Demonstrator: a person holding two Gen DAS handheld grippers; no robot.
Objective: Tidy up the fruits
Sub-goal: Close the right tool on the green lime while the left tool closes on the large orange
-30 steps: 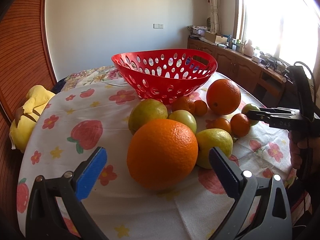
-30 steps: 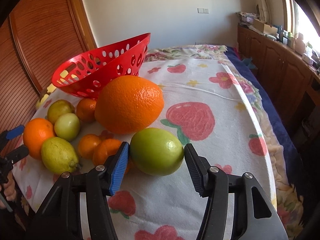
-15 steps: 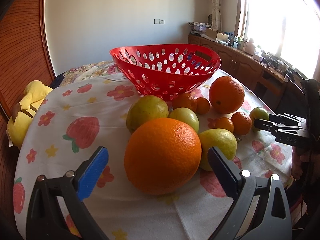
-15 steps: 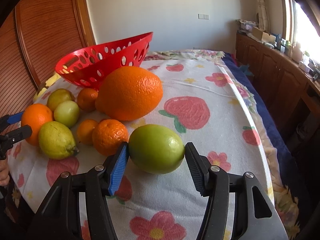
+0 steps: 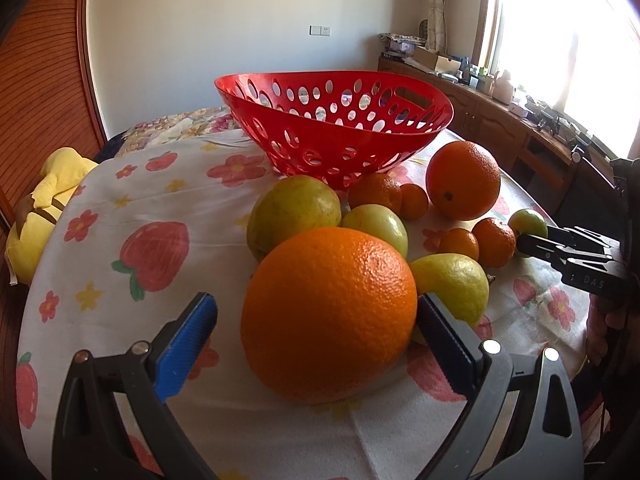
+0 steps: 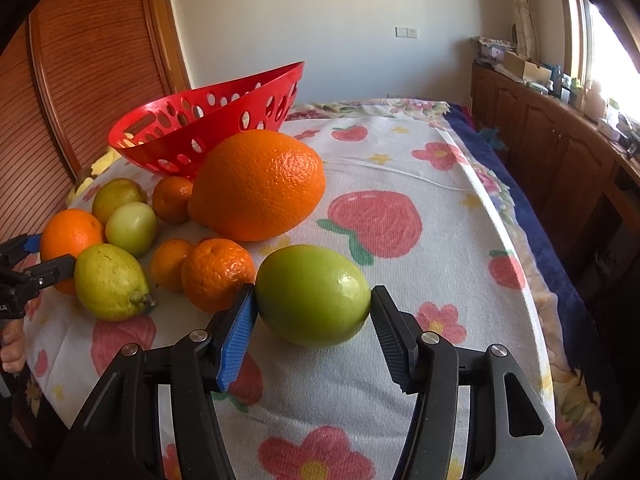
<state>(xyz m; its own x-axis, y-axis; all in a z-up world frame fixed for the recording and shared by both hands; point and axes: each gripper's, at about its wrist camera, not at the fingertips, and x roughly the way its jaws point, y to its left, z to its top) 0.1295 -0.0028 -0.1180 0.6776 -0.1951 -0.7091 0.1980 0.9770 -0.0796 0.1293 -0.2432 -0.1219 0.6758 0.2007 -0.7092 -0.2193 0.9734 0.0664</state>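
A red perforated basket (image 5: 340,120) stands at the back of the floral tablecloth, empty as far as I see; it also shows in the right wrist view (image 6: 208,120). Several oranges, tangerines and green-yellow fruits lie in front of it. My left gripper (image 5: 316,328) is open around a big orange (image 5: 330,312), jaws not touching. My right gripper (image 6: 312,320) has closed in on a green fruit (image 6: 314,294), its pads at or nearly touching the fruit's sides. The right gripper also shows in the left wrist view (image 5: 568,248).
A yellow plush toy (image 5: 44,200) lies past the table's left edge. Wooden cabinets (image 6: 560,144) with clutter run under the window at right. A wooden panelled wall (image 6: 80,80) stands behind the basket. The table edge curves close on the right (image 6: 532,320).
The right gripper's jaws have closed in around the green fruit and the view has moved nearer. The left gripper has moved closer around the big orange, still open.
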